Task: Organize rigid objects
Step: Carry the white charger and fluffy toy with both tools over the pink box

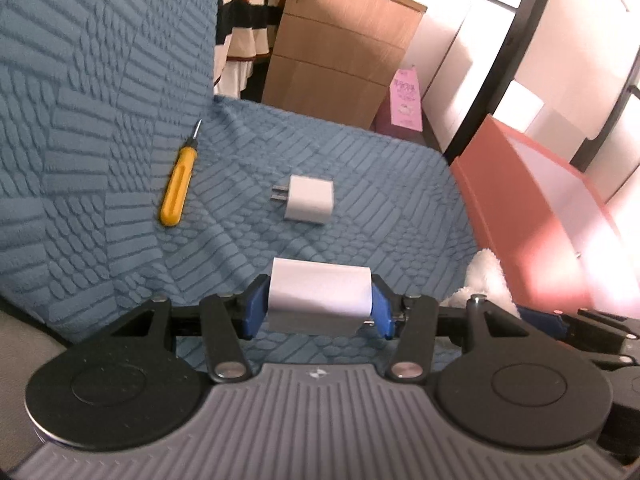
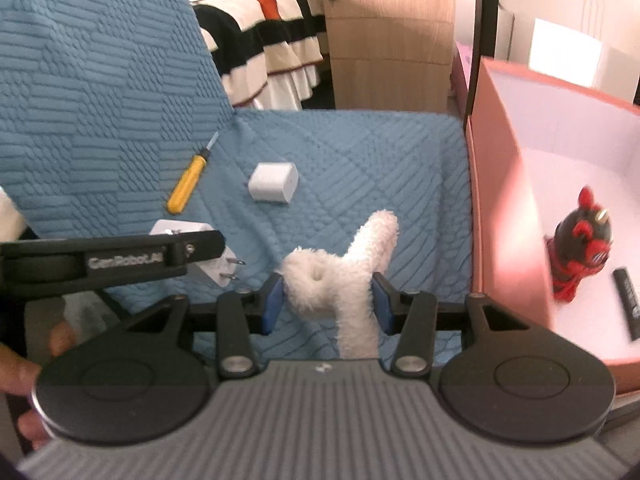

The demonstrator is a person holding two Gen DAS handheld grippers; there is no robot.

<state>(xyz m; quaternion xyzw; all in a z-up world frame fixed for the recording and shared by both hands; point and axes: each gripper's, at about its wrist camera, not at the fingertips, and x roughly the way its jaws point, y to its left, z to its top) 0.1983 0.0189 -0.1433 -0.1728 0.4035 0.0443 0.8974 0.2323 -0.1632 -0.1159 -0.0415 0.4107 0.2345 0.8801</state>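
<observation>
My left gripper (image 1: 319, 304) is shut on a white plug adapter (image 1: 318, 300), held above the blue quilted sofa seat; it also shows in the right wrist view (image 2: 208, 252) with its prongs pointing right. My right gripper (image 2: 326, 300) is shut on a white fluffy plush toy (image 2: 352, 276), also seen at the right edge of the left wrist view (image 1: 484, 280). A second white plug adapter (image 1: 308, 198) (image 2: 274, 182) and a yellow-handled screwdriver (image 1: 178, 184) (image 2: 186, 184) lie on the seat. An orange-pink box (image 2: 504, 200) (image 1: 532, 216) stands to the right.
Inside the box lie a red-and-black figurine (image 2: 580, 244) and a black stick-shaped object (image 2: 628, 300). The sofa backrest (image 1: 100, 60) rises at the left. A wooden drawer cabinet (image 1: 340, 52) and a striped bedspread (image 2: 260, 20) are behind the sofa.
</observation>
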